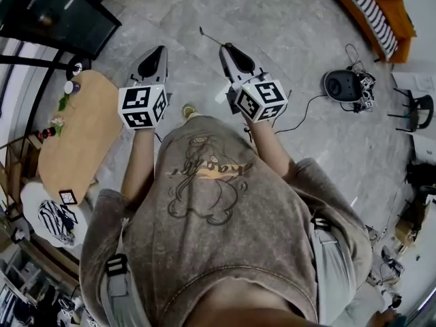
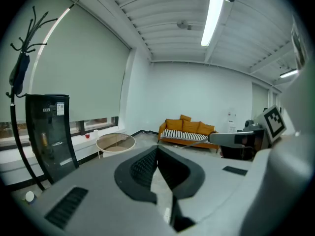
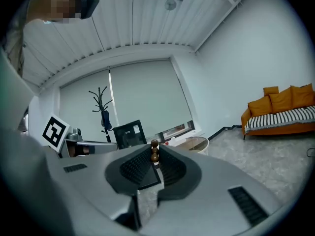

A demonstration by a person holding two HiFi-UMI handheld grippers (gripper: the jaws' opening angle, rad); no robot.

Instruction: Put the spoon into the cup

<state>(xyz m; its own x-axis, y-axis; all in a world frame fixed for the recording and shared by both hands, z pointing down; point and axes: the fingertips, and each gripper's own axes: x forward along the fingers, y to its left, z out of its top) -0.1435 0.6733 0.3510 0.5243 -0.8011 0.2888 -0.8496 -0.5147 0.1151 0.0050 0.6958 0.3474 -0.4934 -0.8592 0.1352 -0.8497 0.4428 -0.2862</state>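
My right gripper is shut on the spoon, whose thin handle sticks out ahead and to the left over the grey floor. In the right gripper view the spoon's brown beaded end stands pinched between the jaws of that right gripper. The left gripper is held beside it at the same height, jaws closed with nothing between them; in its own view the left gripper points across the room. A small white cup-like object stands at the far end of the wooden table, left of both grippers.
A dark glass panel stands beyond the table. An orange striped sofa is at the far right. A round black device with a cable lies on the floor, near a black chair. A round glass side table stands by the window.
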